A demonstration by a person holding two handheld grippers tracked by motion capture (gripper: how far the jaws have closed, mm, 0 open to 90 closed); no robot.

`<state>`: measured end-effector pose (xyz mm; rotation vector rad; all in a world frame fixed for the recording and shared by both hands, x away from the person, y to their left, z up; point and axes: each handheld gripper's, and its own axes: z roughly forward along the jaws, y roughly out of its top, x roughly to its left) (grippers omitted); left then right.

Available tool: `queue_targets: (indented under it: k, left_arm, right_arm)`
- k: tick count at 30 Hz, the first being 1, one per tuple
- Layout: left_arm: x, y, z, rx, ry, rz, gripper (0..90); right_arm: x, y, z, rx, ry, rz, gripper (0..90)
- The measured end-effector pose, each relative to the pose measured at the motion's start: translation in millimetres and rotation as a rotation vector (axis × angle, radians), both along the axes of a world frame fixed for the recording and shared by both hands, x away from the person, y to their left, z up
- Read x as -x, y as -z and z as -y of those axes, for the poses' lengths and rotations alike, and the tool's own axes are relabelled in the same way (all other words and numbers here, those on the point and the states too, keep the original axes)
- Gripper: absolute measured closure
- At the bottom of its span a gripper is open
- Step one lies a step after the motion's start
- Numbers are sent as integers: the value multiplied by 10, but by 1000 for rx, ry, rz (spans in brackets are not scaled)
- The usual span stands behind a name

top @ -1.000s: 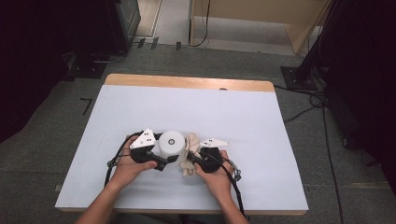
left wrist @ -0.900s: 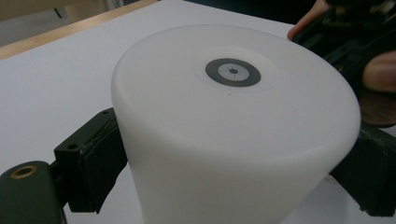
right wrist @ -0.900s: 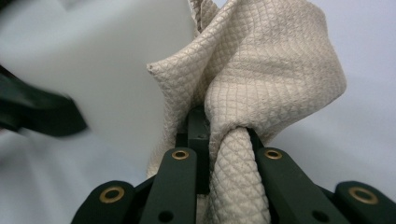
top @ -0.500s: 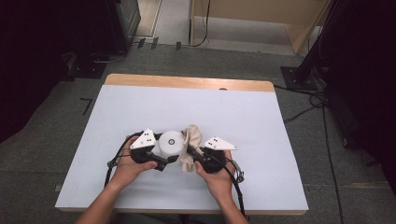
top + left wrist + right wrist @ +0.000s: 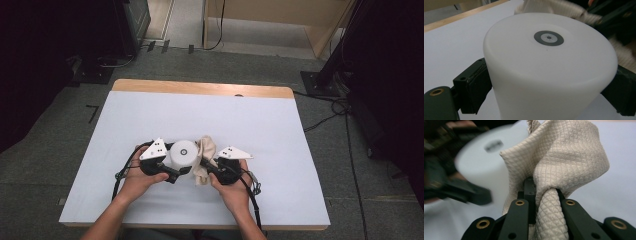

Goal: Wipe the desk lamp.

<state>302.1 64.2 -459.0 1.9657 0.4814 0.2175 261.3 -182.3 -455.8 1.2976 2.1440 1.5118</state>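
A white plastic cup (image 5: 183, 155), turned upside down so that its flat base with a small grey ring mark faces up, stands on the white table (image 5: 150, 115) near the person's edge of it, between the two hands. The left gripper (image 5: 172, 172) has its jaws clamped on the cup's side wall, one black pad on each flank, as the left gripper view shows. The right gripper (image 5: 206, 165) has its jaws closed on a bunched fold of a beige cloth (image 5: 204, 155) with a fine diamond weave; the free part of the cloth stands up and drapes against the cup's side. The work in hand looks like wiping the cup with the cloth. The cup (image 5: 549, 70) seems light, smooth and thin-walled, with a slight taper toward the base, so it is likely to be slippery and could slide up out of the pads or flex if squeezed hard; a hold low on the wall, near the wider rim and with the pads square across from each other, should be the steadiest. The cloth (image 5: 564, 162) is soft and limp, will not push on its own, and needs a firm pinch on a gathered wad, as it has now, so that the loose part can be dragged across the plastic without pulling free.
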Motion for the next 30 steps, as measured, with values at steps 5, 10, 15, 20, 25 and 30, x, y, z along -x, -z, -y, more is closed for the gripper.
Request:
queue_targets:
  k: [5, 10, 15, 20, 25, 30]
  left_arm:
    - [7, -1, 8, -5, -1, 4, 76]
    - [4, 3, 4, -2, 0, 1, 76]
    - [0, 9, 6, 3, 0, -3, 74]
    - [0, 10, 9, 3, -3, -5, 73]
    - [41, -3, 21, -6, -27, 12, 76]
    - [100, -9, 55, -15, -77, 22, 55]
  right_arm:
    - [62, -212, 16, -17, -5, 57, 826]
    - [-1, -3, -11, 20, 2, -6, 827]
    - [-104, 292, -36, 62, -5, -146, 825]
    - [-139, 349, -17, 51, -21, -202, 825]
    - [-146, 357, -6, 52, -25, -198, 822]
    - [-141, 343, 12, 46, -29, -191, 819]
